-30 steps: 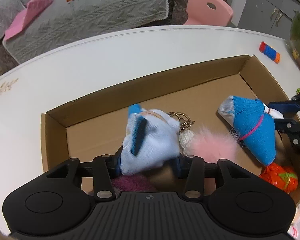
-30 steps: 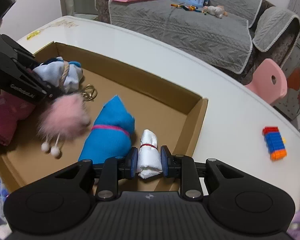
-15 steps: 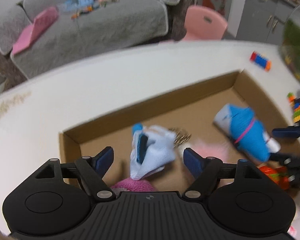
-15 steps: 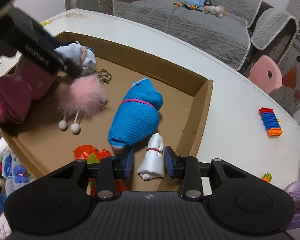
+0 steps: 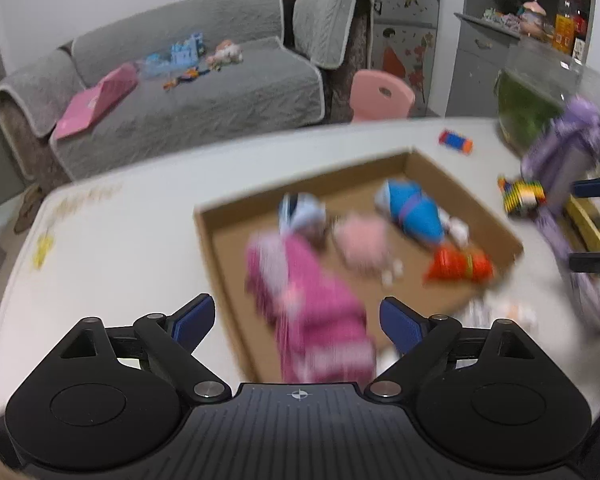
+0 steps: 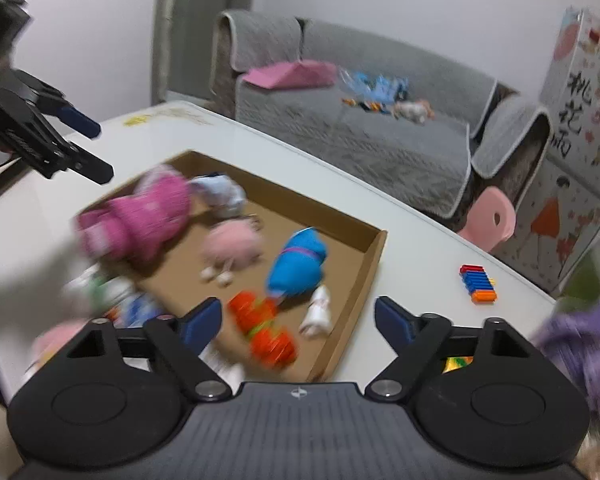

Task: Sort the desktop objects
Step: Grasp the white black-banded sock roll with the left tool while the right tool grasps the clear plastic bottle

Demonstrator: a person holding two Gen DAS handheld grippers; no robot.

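Both grippers hang above the table with jaws spread wide and nothing between them. Left gripper (image 5: pixel 296 320) looks down on the box (image 5: pixel 228 320); just ahead of its fingers lies the magenta toy (image 5: pixel 312 304), reaching over the box's near edge. Beyond that toy sit the pale-blue toy (image 5: pixel 302 212) and the pink pom-pom (image 5: pixel 362 240). Farther ahead and to the right lies the blue toy (image 5: pixel 412 212), with the orange toy (image 5: pixel 458 266) nearer on that side. All are blurred.

Right gripper (image 6: pixel 298 318) hovers over the box's near right corner. The orange toy and a small white piece (image 6: pixel 318 312) lie just ahead of its fingers, inside the box. To the right, on the bare table (image 6: pixel 412 256), well apart from the box, rests a block (image 6: pixel 478 284) of red, blue and orange. A purple thing (image 6: pixel 580 344) blurs at the far right edge.
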